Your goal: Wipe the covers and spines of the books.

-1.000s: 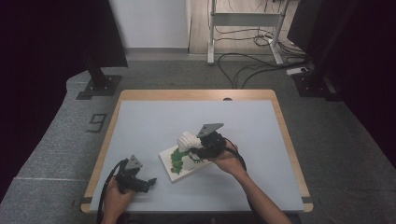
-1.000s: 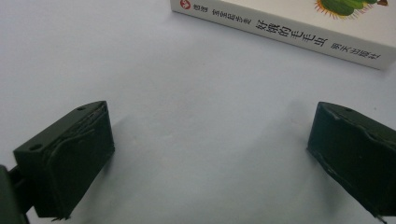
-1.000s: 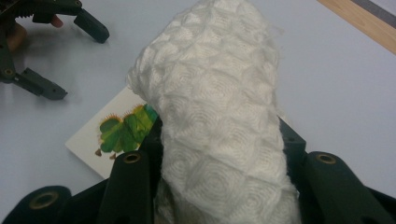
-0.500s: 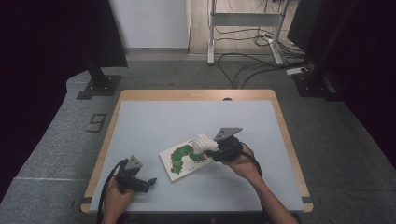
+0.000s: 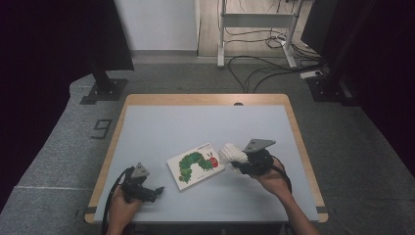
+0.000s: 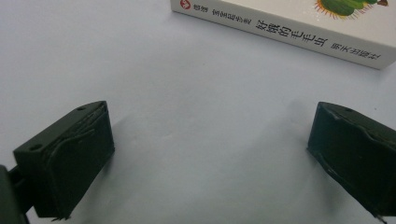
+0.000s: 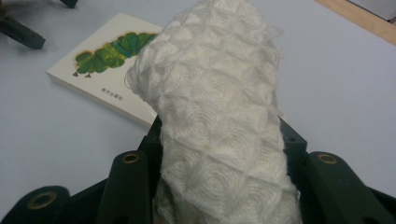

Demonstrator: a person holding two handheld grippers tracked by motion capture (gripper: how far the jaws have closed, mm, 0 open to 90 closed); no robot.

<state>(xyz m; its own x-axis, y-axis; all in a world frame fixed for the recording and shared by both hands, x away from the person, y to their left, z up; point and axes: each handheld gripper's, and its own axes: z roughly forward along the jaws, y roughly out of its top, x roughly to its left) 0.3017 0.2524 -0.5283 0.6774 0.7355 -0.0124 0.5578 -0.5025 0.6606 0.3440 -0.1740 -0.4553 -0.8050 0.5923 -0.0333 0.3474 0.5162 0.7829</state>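
A white picture book point(image 5: 195, 165) with a green caterpillar on its cover lies flat near the table's front middle. Just right of it my right gripper point(image 5: 241, 160) is shut on a rolled white waffle-weave cloth point(image 5: 232, 154), which sticks out past the jaws toward the book. The right gripper view has the cloth point(image 7: 219, 121) squeezed between both jaws, with the book point(image 7: 109, 65) behind it. My left gripper point(image 5: 152, 191) rests at the front left of the table, jaws wide open with nothing between them. The book's spine point(image 6: 285, 32) lies ahead of it.
The grey table top point(image 5: 195, 122) has a wooden rim point(image 5: 303, 142). Black stands point(image 5: 105, 88), a metal frame and cables sit on the floor beyond the far edge.
My right gripper has carried the cloth to the right, off the book's cover to a spot beside it. The book's whole cover is now uncovered. The left gripper has stayed put.
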